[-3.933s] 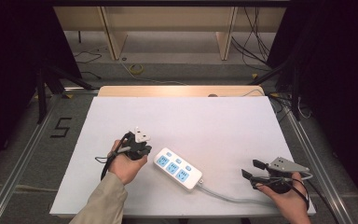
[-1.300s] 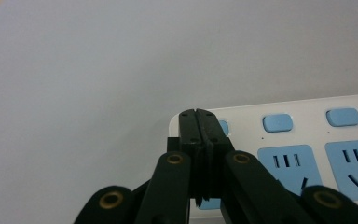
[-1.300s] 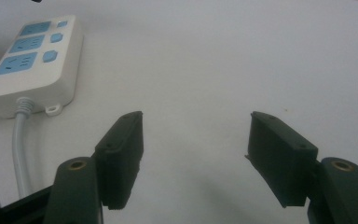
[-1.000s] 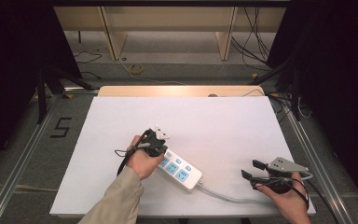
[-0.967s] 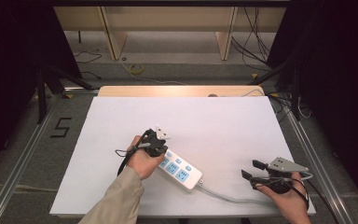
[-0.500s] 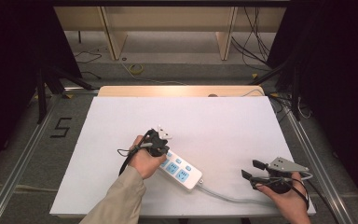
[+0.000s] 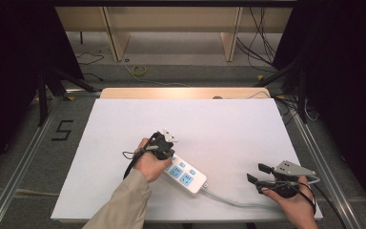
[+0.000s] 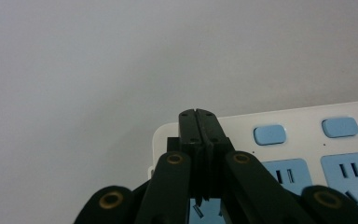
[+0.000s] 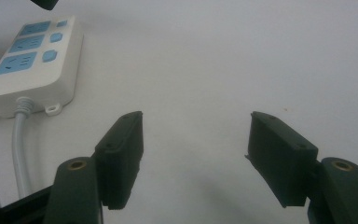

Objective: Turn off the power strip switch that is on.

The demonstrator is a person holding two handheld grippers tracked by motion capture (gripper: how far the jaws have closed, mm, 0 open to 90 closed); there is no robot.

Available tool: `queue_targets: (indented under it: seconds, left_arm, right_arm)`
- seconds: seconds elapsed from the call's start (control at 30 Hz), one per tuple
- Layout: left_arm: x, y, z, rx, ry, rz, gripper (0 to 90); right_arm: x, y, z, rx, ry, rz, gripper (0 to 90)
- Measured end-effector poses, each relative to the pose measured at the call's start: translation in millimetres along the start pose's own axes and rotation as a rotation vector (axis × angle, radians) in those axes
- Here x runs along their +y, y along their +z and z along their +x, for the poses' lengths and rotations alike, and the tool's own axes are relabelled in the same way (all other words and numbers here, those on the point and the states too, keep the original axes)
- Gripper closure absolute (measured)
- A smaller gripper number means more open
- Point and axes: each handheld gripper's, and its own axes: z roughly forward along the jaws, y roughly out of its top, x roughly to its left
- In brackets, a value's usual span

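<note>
A white power strip (image 7: 187, 174) with blue sockets and blue switches lies at the front middle of the white table, its grey cord (image 7: 228, 200) running right. My left gripper (image 7: 164, 150) hangs over the strip's far-left end. In the left gripper view its jaws (image 8: 196, 115) are pressed together with nothing between them, tips above the strip's (image 8: 307, 135) corner; whether they touch it I cannot tell. My right gripper (image 7: 256, 172) rests at the front right, open and empty. In the right gripper view (image 9: 196, 140) the strip (image 9: 32, 56) and its cord (image 9: 19, 149) lie at the left.
The white sheet (image 7: 228, 124) covers the table, with a wooden strip (image 7: 186, 93) along the back edge. Metal rails (image 7: 314, 152) run along both sides. A "5" mark (image 7: 63, 130) sits on the grey floor at the left. Cables lie on the floor beyond the table.
Since the oldest frame my left hand has moved right, onto the power strip's left end. Over the last second neither hand has shifted, and the right gripper stays open.
</note>
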Motion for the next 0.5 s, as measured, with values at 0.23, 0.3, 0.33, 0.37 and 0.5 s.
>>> queue_targets:
  seconds: [0.23, 0.3, 0.33, 0.37, 0.5]
  left_arm:
    - [0.7, 3.0, -0.6, -0.004, 0.0, 0.006, 89.7]
    - [0.8, 4.4, -0.8, -0.003, -0.005, 0.004, 89.7]
    - [0.8, 4.8, -0.6, -0.003, -0.004, 0.006, 89.7]
    - [0.9, 5.3, -0.6, -0.004, -0.005, 0.008, 89.7]
    - [1.3, 7.3, -1.1, -0.007, -0.004, 0.013, 89.7]
  right_arm:
    - [0.0, 0.0, 0.1, 0.0, 0.0, -0.001, 36.6]
    - [0.0, 0.0, -0.1, 0.0, 0.0, 0.0, 36.6]
    - [0.0, 0.1, 0.0, 0.0, 0.0, 0.0, 36.6]
    - [0.0, 0.1, -0.1, 0.0, 0.0, 0.0, 36.6]
    - [-0.1, 0.1, -0.1, 0.0, 0.0, 0.001, 36.6]
